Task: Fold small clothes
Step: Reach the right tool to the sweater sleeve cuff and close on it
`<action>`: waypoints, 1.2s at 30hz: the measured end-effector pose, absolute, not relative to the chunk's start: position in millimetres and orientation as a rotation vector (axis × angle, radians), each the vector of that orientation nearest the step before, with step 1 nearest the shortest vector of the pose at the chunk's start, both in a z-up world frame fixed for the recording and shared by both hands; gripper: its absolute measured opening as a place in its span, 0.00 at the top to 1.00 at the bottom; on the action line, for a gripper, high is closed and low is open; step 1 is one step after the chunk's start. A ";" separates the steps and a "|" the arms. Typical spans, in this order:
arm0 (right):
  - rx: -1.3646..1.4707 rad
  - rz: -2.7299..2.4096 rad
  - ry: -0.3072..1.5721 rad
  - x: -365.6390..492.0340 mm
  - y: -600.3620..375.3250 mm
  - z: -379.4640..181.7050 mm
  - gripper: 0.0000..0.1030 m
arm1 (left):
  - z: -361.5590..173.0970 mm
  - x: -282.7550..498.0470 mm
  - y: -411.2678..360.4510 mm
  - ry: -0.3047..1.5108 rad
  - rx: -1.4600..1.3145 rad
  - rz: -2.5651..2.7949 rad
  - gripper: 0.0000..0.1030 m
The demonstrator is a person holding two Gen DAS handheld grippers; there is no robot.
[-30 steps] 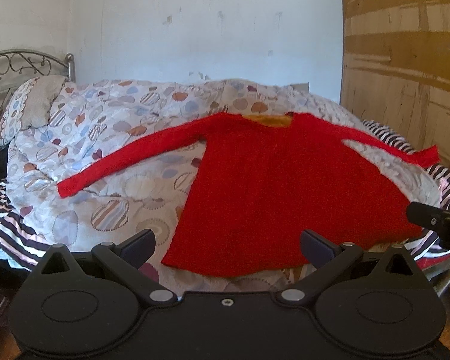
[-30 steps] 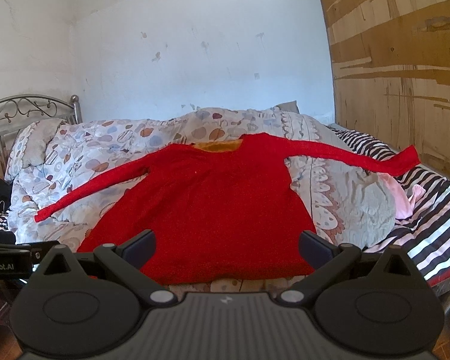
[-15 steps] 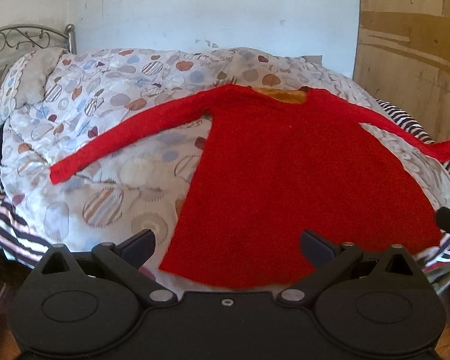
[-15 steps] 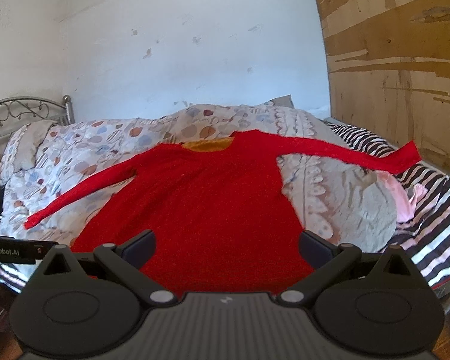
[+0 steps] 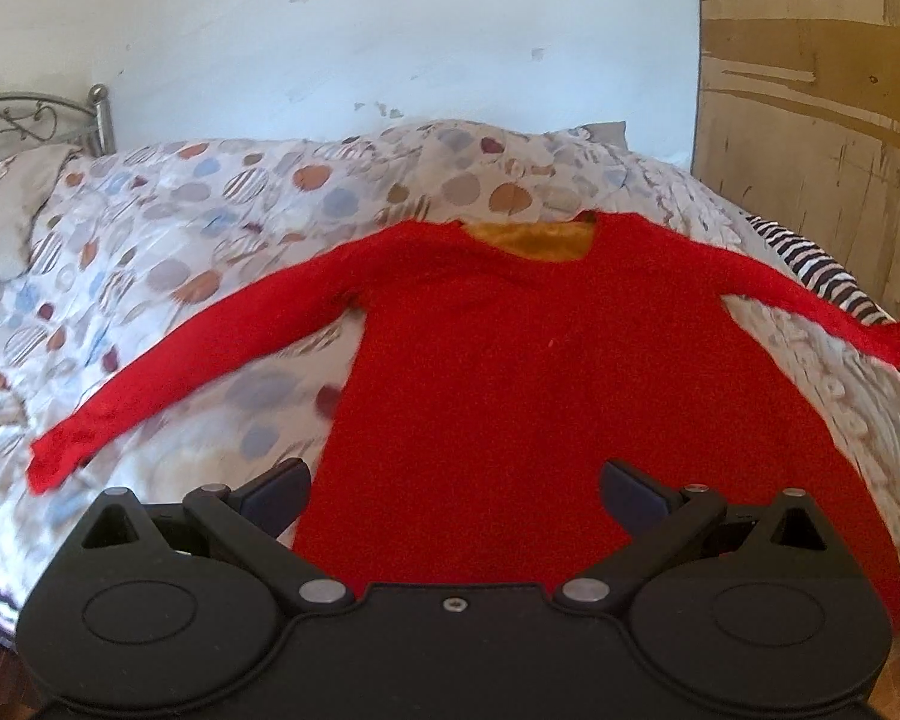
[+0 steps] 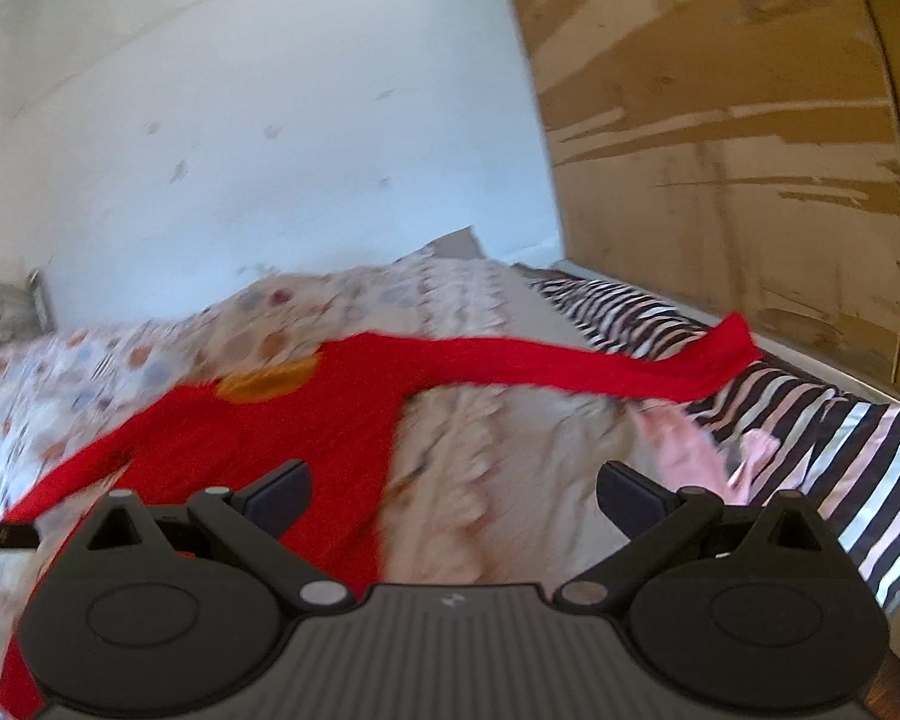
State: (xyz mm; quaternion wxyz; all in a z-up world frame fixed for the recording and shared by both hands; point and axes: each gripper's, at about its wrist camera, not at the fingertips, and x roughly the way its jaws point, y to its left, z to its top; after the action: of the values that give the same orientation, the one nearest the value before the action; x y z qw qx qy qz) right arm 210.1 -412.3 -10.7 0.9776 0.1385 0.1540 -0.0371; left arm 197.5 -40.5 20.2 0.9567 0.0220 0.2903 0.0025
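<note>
A red long-sleeved top [image 5: 510, 372] with an orange inner collar lies flat on the bed, both sleeves spread out. My left gripper [image 5: 453, 495] is open and empty, low over the top's hem. My right gripper [image 6: 453, 495] is open and empty, over the quilt to the right of the top's body [image 6: 306, 420]. The right sleeve [image 6: 600, 369] stretches onto the striped sheet in front of it. The right wrist view is blurred.
A spotted quilt [image 5: 198, 240] covers the bed. A striped sheet [image 6: 810, 432] lies at the right, with a pink cloth [image 6: 690, 450] on it. A wooden panel [image 6: 720, 138] stands at the right. A metal headboard [image 5: 36, 120] is at the far left.
Both grippers moved forward over the bed. The left one came closer to the top's hem. The right one swung to the right, towards the right sleeve. Both stayed open.
</note>
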 end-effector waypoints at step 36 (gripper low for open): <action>0.645 -0.498 0.393 420.0 -649.9 -75.2 0.93 | -6.4 330.9 -38.1 0.622 0.024 0.049 0.01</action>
State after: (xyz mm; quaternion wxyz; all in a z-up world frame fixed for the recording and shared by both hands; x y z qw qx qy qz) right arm 420.0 -649.9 -75.2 0.8993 0.3116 0.1900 -0.2408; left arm 330.9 -38.1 -6.4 0.9517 0.0120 0.3059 0.0243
